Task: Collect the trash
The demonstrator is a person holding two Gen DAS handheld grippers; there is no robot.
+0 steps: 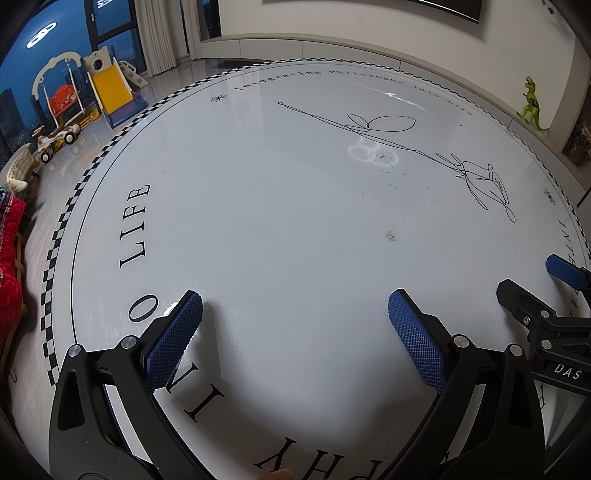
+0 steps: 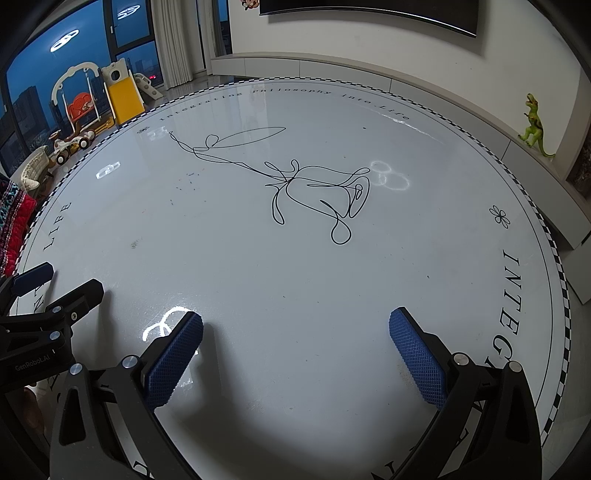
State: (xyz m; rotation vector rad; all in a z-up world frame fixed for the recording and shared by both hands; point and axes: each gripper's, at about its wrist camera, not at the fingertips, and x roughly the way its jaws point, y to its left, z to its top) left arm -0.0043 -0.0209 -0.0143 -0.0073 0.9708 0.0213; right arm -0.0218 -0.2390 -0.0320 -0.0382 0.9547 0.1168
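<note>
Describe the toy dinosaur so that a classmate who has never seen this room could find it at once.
Start at the round white table. Beyond its far right edge runs a low pale ledge. The green dinosaur stands upright there, mouth open, the only green thing on it.

The surface (image 1: 295,229) runs out of the left wrist view at 6 o'clock, where its printed lettering (image 1: 291,456) is cut by the frame edge and partly covered by the left claw (image 1: 295,310). The right claw (image 1: 554,280) enters that view at 3 o'clock, its body cut off by the edge. A dark speck cluster (image 1: 390,235) near centre is too small to identify, as are the tiny coloured marks (image 1: 384,162) at 1 o'clock. In the right wrist view, faint dark specks (image 2: 190,177) at 10 o'clock are likewise too small to tell, and the wall screen (image 2: 369,14) at 12 o'clock is cropped.
</note>
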